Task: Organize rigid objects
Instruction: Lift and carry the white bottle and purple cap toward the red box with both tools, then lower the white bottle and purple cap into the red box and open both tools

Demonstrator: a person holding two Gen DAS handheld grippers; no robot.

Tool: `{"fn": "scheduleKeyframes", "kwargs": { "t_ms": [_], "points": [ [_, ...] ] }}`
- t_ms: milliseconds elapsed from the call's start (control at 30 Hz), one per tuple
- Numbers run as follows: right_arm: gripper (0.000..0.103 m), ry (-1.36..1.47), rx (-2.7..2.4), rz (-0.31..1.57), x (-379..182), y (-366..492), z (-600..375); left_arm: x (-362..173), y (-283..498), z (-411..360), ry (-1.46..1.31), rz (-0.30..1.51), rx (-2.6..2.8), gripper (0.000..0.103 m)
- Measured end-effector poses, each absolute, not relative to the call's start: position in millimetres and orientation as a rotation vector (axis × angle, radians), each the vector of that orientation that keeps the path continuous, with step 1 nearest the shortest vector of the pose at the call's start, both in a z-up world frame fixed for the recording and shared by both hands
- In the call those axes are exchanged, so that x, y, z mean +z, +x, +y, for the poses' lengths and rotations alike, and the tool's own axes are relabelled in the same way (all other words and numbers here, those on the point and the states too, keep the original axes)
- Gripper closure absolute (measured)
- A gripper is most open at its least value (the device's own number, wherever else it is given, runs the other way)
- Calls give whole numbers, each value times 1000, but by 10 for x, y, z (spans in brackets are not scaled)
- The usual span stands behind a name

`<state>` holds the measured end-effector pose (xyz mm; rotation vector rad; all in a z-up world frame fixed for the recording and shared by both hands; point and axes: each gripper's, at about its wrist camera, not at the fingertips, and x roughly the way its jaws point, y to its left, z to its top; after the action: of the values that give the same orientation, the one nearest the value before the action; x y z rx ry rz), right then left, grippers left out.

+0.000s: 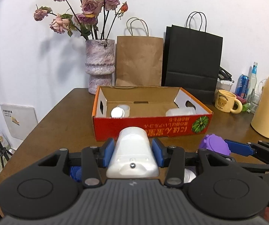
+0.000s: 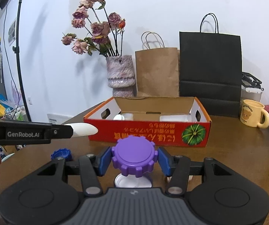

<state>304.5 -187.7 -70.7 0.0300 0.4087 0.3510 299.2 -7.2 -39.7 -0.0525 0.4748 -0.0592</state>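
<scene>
Left wrist view: the left gripper (image 1: pixel 132 152) is clenched on a white bottle (image 1: pixel 133 151), long axis pointing straight ahead at the red box (image 1: pixel 153 127), just short of its near wall. The right gripper (image 2: pixel 134 159) clasps a purple cap (image 2: pixel 133 155), flat face up, before that same wall.

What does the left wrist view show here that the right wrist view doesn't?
Left wrist only: the cream thermos at the right, and the white object seen full-on in the left gripper.
Right wrist only: a light stand and a blue cap on the table.
Both: the red box, vase, paper bags, yellow mug, and purple cap.
</scene>
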Motion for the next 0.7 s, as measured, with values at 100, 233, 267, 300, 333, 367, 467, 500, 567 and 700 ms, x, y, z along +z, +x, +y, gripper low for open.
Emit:
{"fn": "scheduleKeyframes", "kwargs": {
  "t_ms": [100, 233, 267, 300, 333, 367, 467, 500, 567, 700],
  "points": [
    [50, 28, 348, 398, -661, 3148, -1885, -363, 3080, -81, -64, 464, -64, 58],
    [50, 28, 347, 382, -607, 3301, -1886, -306, 3216, -100, -76, 452, -70, 58],
    [50, 28, 346, 378, -595, 3338, -1886, -291, 3250, -109, -79, 449, -70, 58],
    [50, 29, 346, 375, -581, 3378, -1886, -273, 3291, -116, -81, 445, -69, 58],
    [50, 31, 345, 370, -570, 3424, -1888, -258, 3323, -119, -83, 440, -69, 58],
    [50, 33, 344, 367, -564, 3461, -1888, -238, 3369, -128, -85, 434, -69, 58],
    [50, 45, 341, 361, -551, 3587, -1904, -205, 3487, -152, -85, 422, -69, 58],
    [50, 50, 340, 360, -549, 3631, -1908, -198, 3535, -159, -86, 420, -69, 58],
    [50, 58, 338, 356, -545, 3727, -1914, -191, 3624, -166, -92, 417, -67, 58],
    [50, 80, 331, 349, -534, 3932, -1933, -176, 3822, -188, -101, 405, -65, 58]
  ]
}}
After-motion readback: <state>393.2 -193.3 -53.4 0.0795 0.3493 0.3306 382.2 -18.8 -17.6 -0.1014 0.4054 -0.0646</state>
